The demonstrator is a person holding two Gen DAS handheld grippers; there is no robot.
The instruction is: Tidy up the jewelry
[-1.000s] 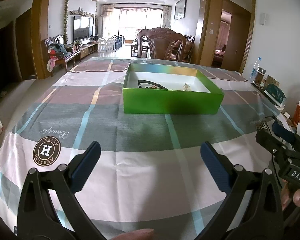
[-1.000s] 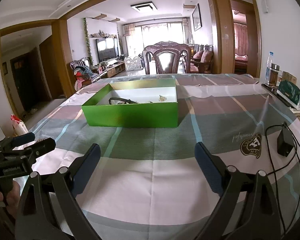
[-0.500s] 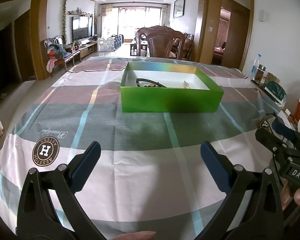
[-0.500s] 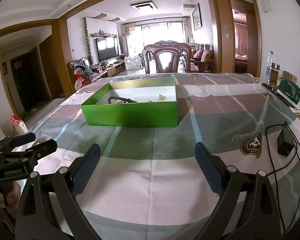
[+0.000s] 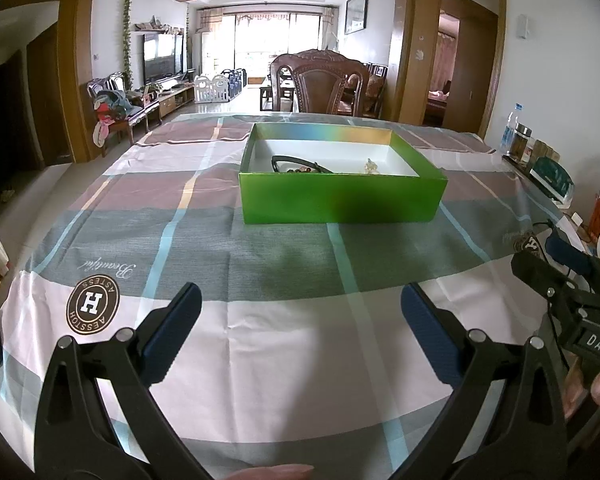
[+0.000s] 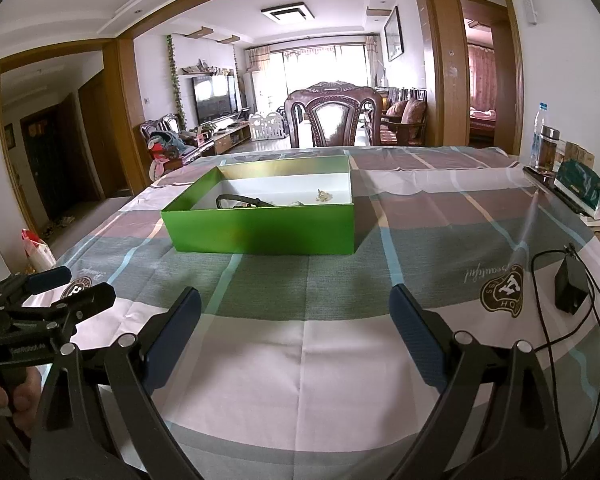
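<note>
The open green cardboard box (image 5: 342, 198) sat on the plaid-clothed tabletop (image 5: 284, 344) at about twelve o'clock from both pairs of tongs. Inside lay a dark looped band with brown beads (image 5: 298, 165) toward the left wall and a small pale trinket (image 5: 371, 166) toward the right; no jewelry showed on the cloth.

That fitted either pieces waiting to be sorted within the box or pieces already gathered there; I couldn't judge which.

The left tongs (image 5: 300, 330) stood wide apart, holding nothing, low over the near edge and aimed at the box. The right tongs (image 6: 296, 330) were likewise spread and empty, level with them at three o'clock, well short of the box.
</note>
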